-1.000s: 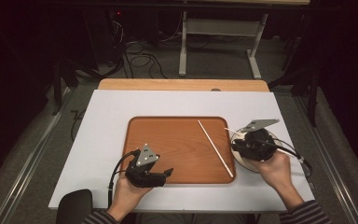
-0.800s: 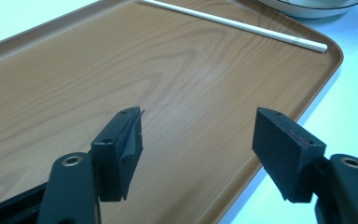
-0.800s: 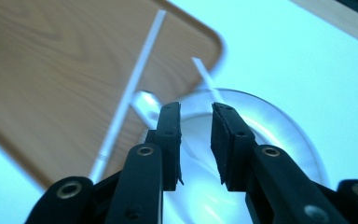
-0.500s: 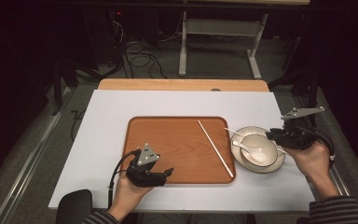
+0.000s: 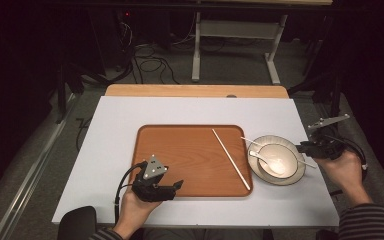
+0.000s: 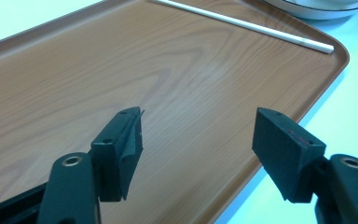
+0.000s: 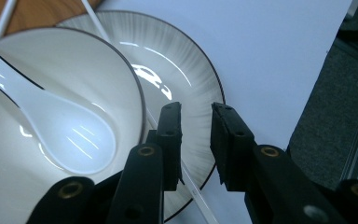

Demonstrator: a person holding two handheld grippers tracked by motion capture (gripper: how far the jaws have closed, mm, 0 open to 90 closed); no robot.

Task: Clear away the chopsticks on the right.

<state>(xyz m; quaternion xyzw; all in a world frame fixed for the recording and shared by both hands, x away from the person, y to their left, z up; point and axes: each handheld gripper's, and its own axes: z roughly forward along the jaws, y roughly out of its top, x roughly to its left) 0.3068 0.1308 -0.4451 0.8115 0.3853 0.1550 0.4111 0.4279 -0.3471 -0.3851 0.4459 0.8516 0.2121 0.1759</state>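
Risk 1: the right gripper [image 5: 304, 148] hangs at the plate's [image 7: 186, 74] outer rim with a thin white chopstick [image 7: 192, 189] running under its jaws; in all likelihood a careless closing would flick the stick off the rim or pinch stick and rim together.
Risk 2: the bowl [image 5: 276, 159] sits loose on the plate, so a sideways nudge could slide it or tip the spoon [image 7: 65, 135] out.
Risk 3: glazed ware probably gives the pads little hold.
Right tool: jaws a narrow gap apart, nothing pinched between them.
Left tool: the left gripper [image 6: 198, 144] has its jaws spread wide over the tray's [image 5: 190, 150] near right corner, holding nothing.
Look of the ware: white bowl with a dark rim line, glossy white spoon lying inside it, plate with fine grey streaks toward a dark edge.
Place: plate and bowl stand on the white table [image 5: 105, 135], just beside the tray's right edge.
Second chopstick [image 5: 230, 157]: lies aslant on the tray's right part.
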